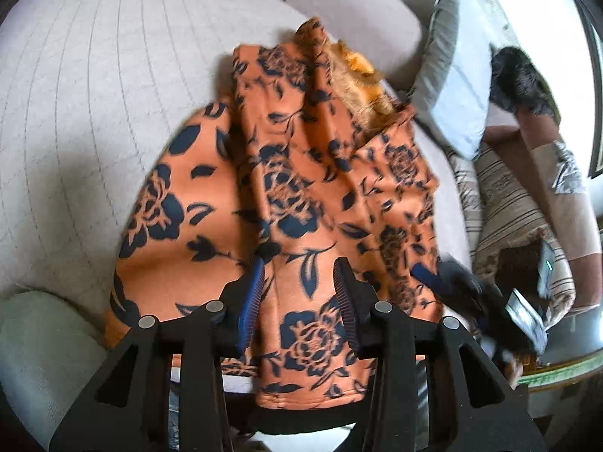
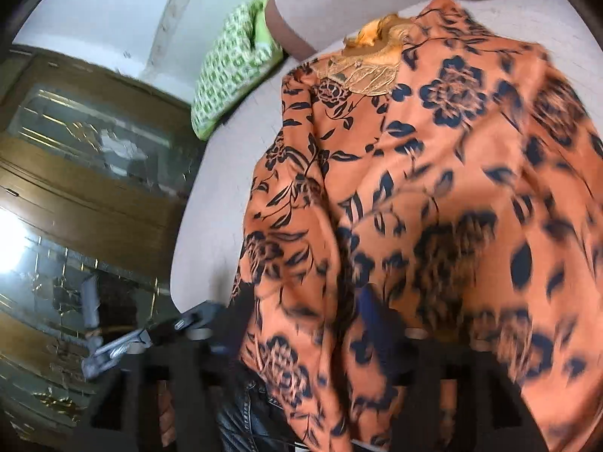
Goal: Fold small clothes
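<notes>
Left wrist view: one orange garment (image 1: 301, 188) with a dark navy floral print lies rumpled on a pale quilted bed (image 1: 94, 113), its near hem hanging over the near edge. The left claw (image 1: 299, 293) stands spread, both ribbed fingers (image 1: 250, 301) resting over the cloth with a strip of fabric between them, not pinched. At near right the right claw (image 1: 444, 275) shows as a dark blurred shape against the garment's right edge. Only this view shows two cushions at far right, one grey (image 1: 448, 86) and one striped (image 1: 508, 218).

Right wrist view: the same garment (image 2: 433, 188) drapes over the right claw (image 2: 373, 316), hiding its fingers; whether it is spread or pinching cannot be told. Only this view shows one green patterned cushion (image 2: 233, 71) at far left and a wooden glass-fronted cabinet (image 2: 94, 196) at left.
</notes>
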Demonstrator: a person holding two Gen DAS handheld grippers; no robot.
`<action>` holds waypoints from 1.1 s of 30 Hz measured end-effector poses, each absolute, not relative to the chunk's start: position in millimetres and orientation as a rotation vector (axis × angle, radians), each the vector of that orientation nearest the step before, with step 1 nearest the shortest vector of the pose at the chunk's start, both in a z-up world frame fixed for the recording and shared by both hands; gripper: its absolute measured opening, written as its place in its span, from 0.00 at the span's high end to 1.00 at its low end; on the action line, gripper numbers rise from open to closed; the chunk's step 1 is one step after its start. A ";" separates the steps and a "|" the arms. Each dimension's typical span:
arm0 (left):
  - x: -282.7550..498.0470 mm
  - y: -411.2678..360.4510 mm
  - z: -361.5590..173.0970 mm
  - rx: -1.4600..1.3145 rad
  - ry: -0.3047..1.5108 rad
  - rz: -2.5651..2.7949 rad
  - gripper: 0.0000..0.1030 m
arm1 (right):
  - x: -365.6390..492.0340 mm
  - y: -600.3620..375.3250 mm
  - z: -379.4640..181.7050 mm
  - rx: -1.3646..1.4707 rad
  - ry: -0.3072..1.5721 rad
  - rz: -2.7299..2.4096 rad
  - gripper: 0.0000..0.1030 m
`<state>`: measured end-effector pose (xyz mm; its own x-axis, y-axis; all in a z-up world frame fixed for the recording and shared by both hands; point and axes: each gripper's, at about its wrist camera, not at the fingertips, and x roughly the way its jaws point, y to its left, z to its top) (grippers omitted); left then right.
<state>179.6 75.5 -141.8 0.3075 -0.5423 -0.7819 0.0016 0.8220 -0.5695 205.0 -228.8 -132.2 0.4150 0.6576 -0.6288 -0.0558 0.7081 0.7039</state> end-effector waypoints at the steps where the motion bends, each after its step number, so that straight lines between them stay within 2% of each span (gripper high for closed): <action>1: 179.1 75.3 -146.1 -0.519 1.228 -0.377 0.65 | 195.1 -225.1 -137.1 0.663 1.081 0.491 0.36; 4: 180.4 75.6 -159.3 -0.540 1.250 -0.343 0.65 | 170.5 -215.5 -149.9 0.624 1.136 0.453 0.37; 7: 189.7 73.0 -172.8 -0.548 1.268 -0.303 0.65 | 164.6 -194.7 -167.2 0.540 1.223 0.452 0.62; 9: 193.3 68.4 -177.7 -0.538 1.286 -0.297 0.65 | 164.1 -183.4 -175.1 0.486 1.277 0.418 0.96; 16: 184.3 69.0 -160.9 -0.523 1.276 -0.315 0.65 | 141.4 -211.1 -98.1 0.436 1.106 0.364 0.97; 19: 190.5 73.2 -159.8 -0.551 1.273 -0.317 0.65 | 146.6 -231.5 -110.5 0.351 1.091 0.301 0.97; 22: 202.9 77.3 -158.9 -0.581 1.282 -0.326 0.65 | 162.7 -244.1 -148.3 0.323 1.220 0.256 0.97; 24: 211.8 87.2 -153.1 -0.610 1.257 -0.323 0.65 | 160.1 -258.5 -131.8 0.418 1.147 0.298 0.96; 25: 219.1 96.0 -150.4 -0.635 1.239 -0.313 0.65 | 156.4 -264.5 -119.5 0.463 1.096 0.326 0.95; 26: 224.4 102.6 -149.9 -0.652 1.232 -0.307 0.65 | 152.5 -268.9 -98.5 0.505 1.014 0.373 0.90; 29: 255.9 120.7 -152.6 -0.743 1.213 -0.278 0.65 | 159.0 -262.3 -61.6 0.496 0.918 0.400 0.21; 33: 303.9 130.8 -159.6 -0.854 1.194 -0.271 0.64 | 220.6 -240.9 -38.9 0.429 0.921 0.431 0.20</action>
